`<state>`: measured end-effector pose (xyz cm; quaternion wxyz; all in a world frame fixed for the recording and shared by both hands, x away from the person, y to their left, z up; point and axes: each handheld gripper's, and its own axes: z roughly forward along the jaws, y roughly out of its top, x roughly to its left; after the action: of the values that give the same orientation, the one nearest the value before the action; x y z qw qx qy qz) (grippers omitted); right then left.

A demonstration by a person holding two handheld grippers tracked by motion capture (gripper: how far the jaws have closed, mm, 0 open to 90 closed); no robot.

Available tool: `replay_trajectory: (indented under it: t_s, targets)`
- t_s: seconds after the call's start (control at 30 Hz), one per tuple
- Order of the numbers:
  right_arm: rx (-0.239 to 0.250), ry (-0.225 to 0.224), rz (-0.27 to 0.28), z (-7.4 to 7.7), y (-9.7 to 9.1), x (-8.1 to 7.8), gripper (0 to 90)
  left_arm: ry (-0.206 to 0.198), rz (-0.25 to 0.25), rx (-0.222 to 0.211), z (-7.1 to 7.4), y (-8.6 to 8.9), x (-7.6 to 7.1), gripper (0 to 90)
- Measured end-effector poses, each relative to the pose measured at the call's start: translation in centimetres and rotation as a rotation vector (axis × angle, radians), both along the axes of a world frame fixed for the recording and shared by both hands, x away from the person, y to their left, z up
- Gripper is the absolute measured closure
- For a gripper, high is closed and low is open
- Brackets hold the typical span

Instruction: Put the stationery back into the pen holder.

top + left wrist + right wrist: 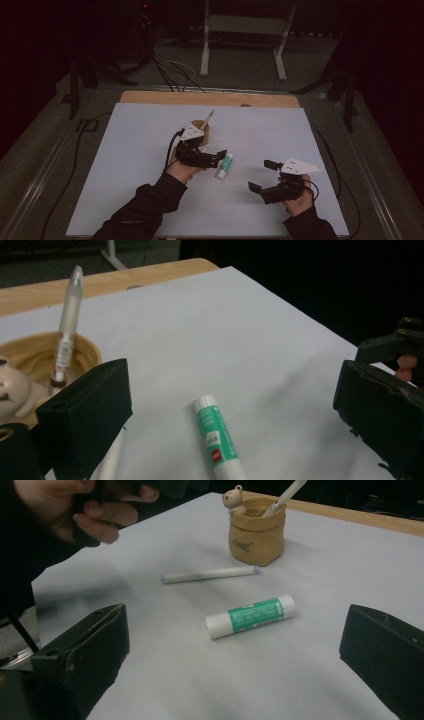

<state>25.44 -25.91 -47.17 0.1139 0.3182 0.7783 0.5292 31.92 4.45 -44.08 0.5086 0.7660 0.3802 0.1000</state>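
A green-and-white glue stick (224,166) lies flat on the white sheet (150,150), between the two hands. My left gripper (216,157) is just left of it, open and holding nothing. In the left gripper view the glue stick (217,440) lies ahead between the wide-set jaws of the left gripper (235,390), untouched. Right of the stick, my right gripper (261,176) is open and empty. In the right gripper view, the glue stick (250,616) lies beyond the right gripper (240,640).
A tan cup (257,537) with a small bear figure holds an upright pen (287,492) behind the left hand (80,510). A white pen (207,574) lies flat between cup and glue stick. The wooden table edge (210,97) runs along the back; cables and a metal stand (245,30) lie beyond.
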Motion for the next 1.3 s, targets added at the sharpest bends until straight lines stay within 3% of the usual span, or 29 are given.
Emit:
replay_trajectory:
  t_s: [0.8,1.07,1.3]
  targets:
    - [0.007,-0.001,-0.013,0.1,-0.3,0.1,0.0,0.033,0.013,0.018,-3.5,-1.3,-3.6,3.0]
    - [0.008,-0.003,-0.018,0.2,-0.4,0.1,0.0,0.061,0.004,0.056,-5.4,-2.1,-4.4,3.0]
    - [0.013,-0.009,-0.021,0.3,-0.5,0.0,0.0,0.067,0.030,0.103,-6.4,-2.7,-4.5,3.0]
